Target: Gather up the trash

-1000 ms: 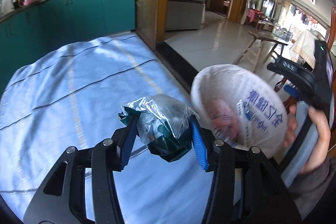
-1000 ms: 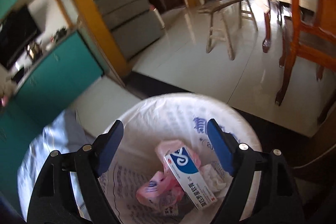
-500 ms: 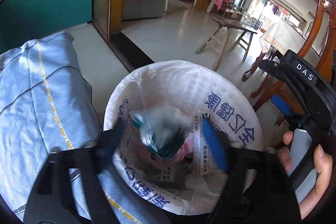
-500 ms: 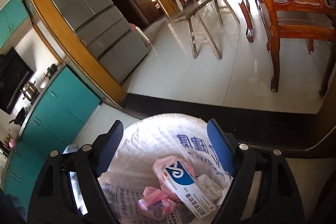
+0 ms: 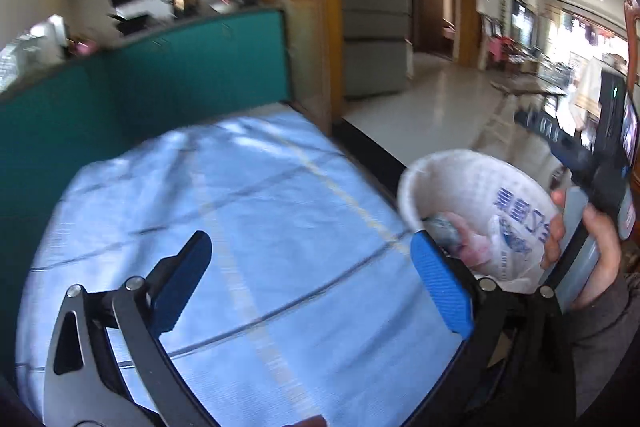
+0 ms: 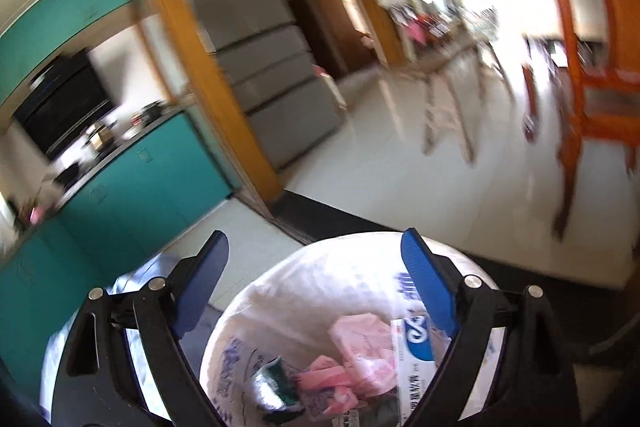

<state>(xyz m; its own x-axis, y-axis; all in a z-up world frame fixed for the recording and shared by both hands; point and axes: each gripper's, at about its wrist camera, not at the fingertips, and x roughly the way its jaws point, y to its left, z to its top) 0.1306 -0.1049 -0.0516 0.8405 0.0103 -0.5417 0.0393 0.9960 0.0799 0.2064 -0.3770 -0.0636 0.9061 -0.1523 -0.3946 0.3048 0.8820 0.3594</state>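
Observation:
My left gripper (image 5: 310,277) is open and empty above the light blue tablecloth (image 5: 240,211). The white-lined trash bin (image 5: 476,187) stands off the table's right edge. It holds the silver-green wrapper (image 6: 276,383), pink packets (image 6: 352,359) and a white-blue box (image 6: 416,351). My right gripper (image 6: 316,267) is open and empty, just above the bin's rim (image 6: 320,263). The right hand and its gripper handle (image 5: 588,227) show beside the bin in the left wrist view.
Teal kitchen cabinets (image 5: 160,75) run behind the table. A grey fridge (image 6: 264,75) stands past the wooden door frame. An orange wooden chair (image 6: 592,87) and a wooden stool (image 6: 452,107) stand on the tiled floor.
My left gripper opened over the bin and let the silver-green wrapper fall in. It then swung back left over the tablecloth. The right gripper stayed open over the bin.

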